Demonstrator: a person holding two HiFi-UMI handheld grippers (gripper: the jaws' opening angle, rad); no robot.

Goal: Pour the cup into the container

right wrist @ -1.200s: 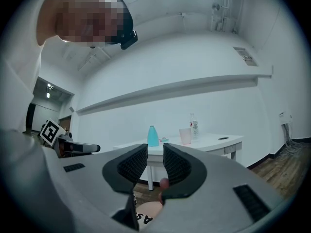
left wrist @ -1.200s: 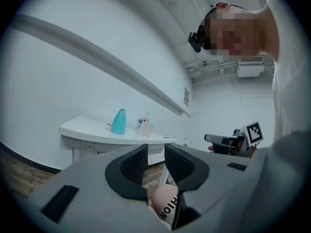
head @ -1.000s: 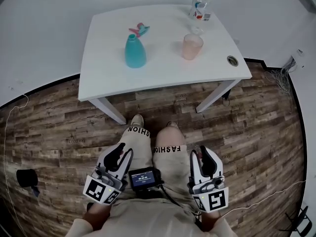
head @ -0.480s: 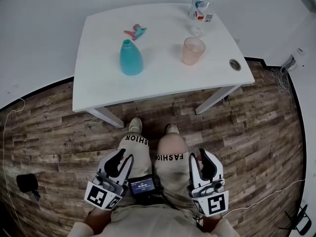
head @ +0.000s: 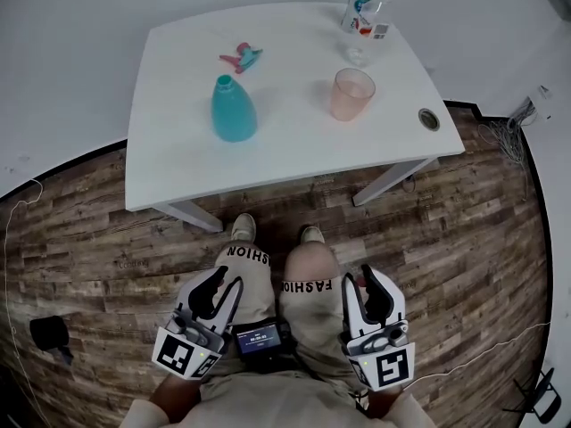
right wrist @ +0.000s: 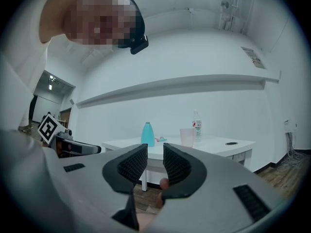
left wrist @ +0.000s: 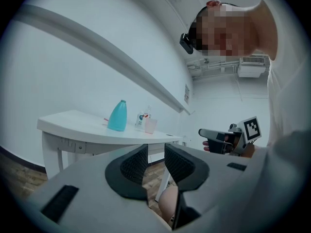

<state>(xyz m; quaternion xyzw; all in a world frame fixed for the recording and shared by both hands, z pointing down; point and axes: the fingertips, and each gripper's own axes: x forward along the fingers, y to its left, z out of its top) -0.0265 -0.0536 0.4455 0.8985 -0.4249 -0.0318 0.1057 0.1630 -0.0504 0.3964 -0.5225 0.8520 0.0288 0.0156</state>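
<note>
The cup (head: pixel 351 94) stands upright on the right part of the white table (head: pixel 178 168). It is pink and translucent, and whether it holds anything cannot be told. Beyond it, at the far edge, stands a clear bottle (head: pixel 365 12) with a red and blue label. The teal bottle (head: pixel 233 111) stands upright on the left part of the table, well apart from the cup, with its neck uncapped. A pink and teal spray head (head: pixel 239 58) lies on its side just behind it. A round hole (head: pixel 429 119) sits near the table's right front corner.

The person stands on the wood floor (head: pixel 464 239) short of the table and holds both grippers low by the waist, pointing toward the table and well clear of it. The left gripper (head: pixel 228 277) has its jaws a narrow gap apart with nothing between the pads. The right gripper (head: pixel 357 275) is the same: a narrow gap and no object in it. Between the two grippers, at the person's waist, is a small lit screen (head: pixel 259 337).
</note>
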